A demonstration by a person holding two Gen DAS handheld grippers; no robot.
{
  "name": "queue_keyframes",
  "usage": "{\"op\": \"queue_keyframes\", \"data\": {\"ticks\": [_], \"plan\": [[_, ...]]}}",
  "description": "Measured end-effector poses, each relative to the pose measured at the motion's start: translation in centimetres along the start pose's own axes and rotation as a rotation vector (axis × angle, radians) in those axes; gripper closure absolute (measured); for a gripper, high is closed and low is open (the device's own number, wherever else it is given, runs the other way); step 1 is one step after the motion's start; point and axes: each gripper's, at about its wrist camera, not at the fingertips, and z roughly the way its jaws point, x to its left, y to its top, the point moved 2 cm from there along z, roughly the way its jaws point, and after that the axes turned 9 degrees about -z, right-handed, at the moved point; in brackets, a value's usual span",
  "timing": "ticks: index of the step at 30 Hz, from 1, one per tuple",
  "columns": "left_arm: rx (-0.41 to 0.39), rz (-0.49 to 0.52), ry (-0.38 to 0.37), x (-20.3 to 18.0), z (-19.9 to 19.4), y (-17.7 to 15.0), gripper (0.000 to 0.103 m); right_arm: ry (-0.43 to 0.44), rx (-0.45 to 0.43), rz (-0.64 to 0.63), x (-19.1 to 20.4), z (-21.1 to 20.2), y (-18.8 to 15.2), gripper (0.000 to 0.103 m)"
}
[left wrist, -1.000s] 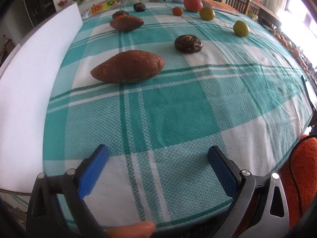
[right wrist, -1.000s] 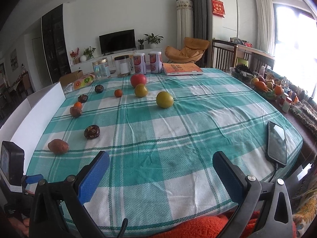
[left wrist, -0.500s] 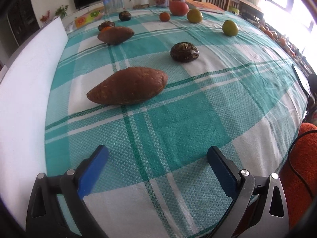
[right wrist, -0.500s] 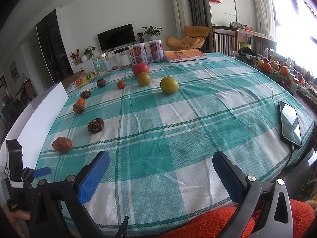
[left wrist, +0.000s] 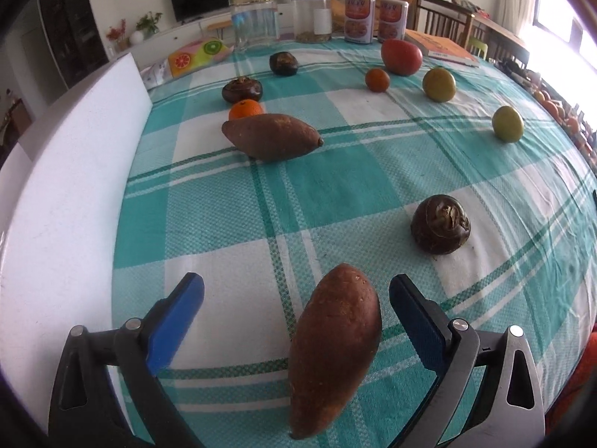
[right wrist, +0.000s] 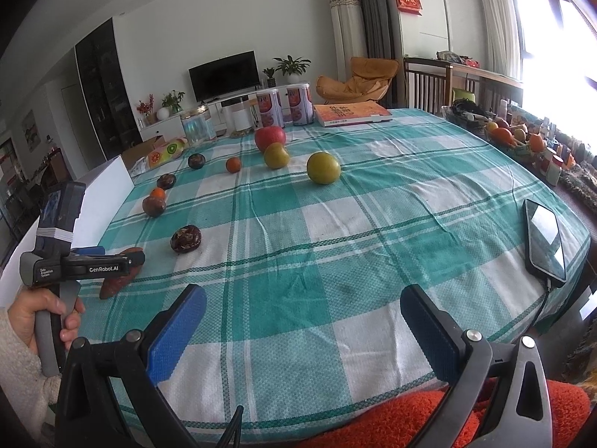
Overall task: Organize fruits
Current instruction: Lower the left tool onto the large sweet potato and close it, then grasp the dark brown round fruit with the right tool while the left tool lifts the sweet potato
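While both tools gape wide, the left tool (left wrist: 296, 300) straddles one sweet potato (left wrist: 334, 351) on the table (left wrist: 335, 183); the right tool (right wrist: 303, 315) hovers empty. Beyond lie a second sweet potato (left wrist: 270, 136), three dark chestnut-like bulbs, two small oranges, two green fruits, one red apple (left wrist: 401, 56).

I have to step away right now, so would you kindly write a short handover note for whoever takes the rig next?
Left gripper: open, fingers on either side of the near sweet potato, not yet closed on it.
Right gripper: open, empty, over bare tablecloth.
Second sweet potato lies further back, a small orange behind it. Dark water chestnuts, green fruits and a red apple are scattered across the table.
Done: nothing visibly grouped.
Left: grasp the sweet potato, then sort everything.
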Motion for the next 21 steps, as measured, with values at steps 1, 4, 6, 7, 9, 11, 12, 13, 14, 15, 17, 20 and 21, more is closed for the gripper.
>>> {"op": "queue_keyframes", "data": {"ticks": [1,4,6,7,9,11,12,13,14,15,17,20,21], "plan": [[0.031,-0.002,-0.013,0.1,0.3,-0.1,0.004,0.001,-0.003,0.001,0.0,-0.1,0.0,0.0],[0.086,-0.006,-0.076,0.5,-0.1,-1.6,0.004,0.008,-0.009,0.008,-0.2,-0.1,-0.1,0.0],[0.101,0.002,-0.11,0.4,-0.7,-2.6,0.004,0.017,-0.002,0.02,-0.4,0.1,-0.2,0.0],[0.099,0.005,-0.125,0.4,-0.9,-2.9,0.004,0.023,0.008,0.026,-0.4,0.4,-0.2,0.0],[0.084,0.005,-0.151,0.1,-1.2,-3.0,0.004,0.031,0.027,0.032,-0.5,0.9,-0.3,0.0],[0.075,-0.002,-0.146,-0.2,-1.4,-2.9,0.004,0.035,0.035,0.035,-0.7,1.1,-0.4,0.0],[0.064,-0.006,-0.144,-0.3,-1.5,-2.8,0.005,0.036,0.033,0.038,-0.7,1.0,-0.4,0.0],[0.053,-0.007,-0.141,-0.4,-1.6,-2.7,0.005,0.038,0.031,0.041,-0.8,0.9,-0.5,0.0],[0.042,-0.005,-0.133,-0.6,-1.7,-2.6,0.007,0.041,0.031,0.047,-0.9,0.9,-0.5,0.0],[0.03,0.001,-0.125,-0.8,-1.9,-2.7,0.025,0.046,0.034,0.056,-1.1,1.0,-0.6,0.0],[0.034,0.004,-0.117,-0.9,-1.7,-2.8,0.057,0.054,0.043,0.081,-1.6,1.1,-0.8,0.0],[0.026,-0.022,-0.14,-0.5,-1.8,-3.2,0.061,0.066,0.06,0.114,-2.1,1.5,-0.9,0.0],[0.022,-0.038,-0.144,-0.3,-2.1,-3.4,0.061,0.071,0.068,0.115,-2.1,1.7,-0.9,0.0]]}}
